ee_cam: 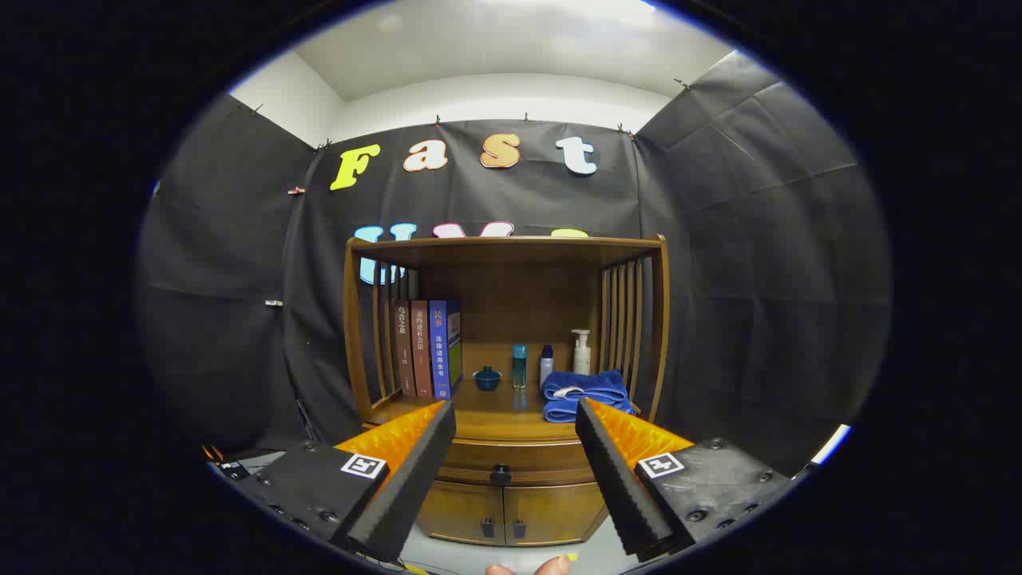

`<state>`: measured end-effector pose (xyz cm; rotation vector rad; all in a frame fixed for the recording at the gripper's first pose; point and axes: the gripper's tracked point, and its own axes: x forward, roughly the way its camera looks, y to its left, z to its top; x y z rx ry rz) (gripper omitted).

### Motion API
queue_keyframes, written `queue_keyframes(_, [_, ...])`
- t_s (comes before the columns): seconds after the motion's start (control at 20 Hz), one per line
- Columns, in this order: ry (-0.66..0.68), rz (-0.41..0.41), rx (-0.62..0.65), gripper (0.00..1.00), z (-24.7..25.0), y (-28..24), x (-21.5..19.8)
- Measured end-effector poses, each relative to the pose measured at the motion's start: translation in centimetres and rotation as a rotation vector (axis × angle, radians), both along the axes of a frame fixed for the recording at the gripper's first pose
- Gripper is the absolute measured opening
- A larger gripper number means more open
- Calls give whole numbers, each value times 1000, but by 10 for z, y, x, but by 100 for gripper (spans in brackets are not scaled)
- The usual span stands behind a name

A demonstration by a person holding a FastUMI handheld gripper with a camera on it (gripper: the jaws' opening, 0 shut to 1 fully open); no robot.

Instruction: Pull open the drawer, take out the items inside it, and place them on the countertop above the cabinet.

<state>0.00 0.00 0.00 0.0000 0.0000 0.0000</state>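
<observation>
Tool (515, 415) spread wide, closed drawer (511, 461) with its knob (501, 474) beyond, between both fingers.

Gripper (515, 415) jaws wide apart, ribbed inner faces, square markers, screwed mounts

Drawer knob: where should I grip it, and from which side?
Grip the small dark drawer knob itself, coming straight at the front of the closed drawer. It sticks out centred between the open gripper's fingers, so probably close on its sides, then pull back.
</observation>
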Motion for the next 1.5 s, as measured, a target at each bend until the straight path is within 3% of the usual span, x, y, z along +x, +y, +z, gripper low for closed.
queue_keyframes(0.9, [4, 2, 3, 99, -9, 3, 11])
queue_keyframes(1.2, [-46, 30, 7, 99, -22, 9, 62])
queue_keyframes(1.5, [14, 25, -32, 99, -105, 18, 137])
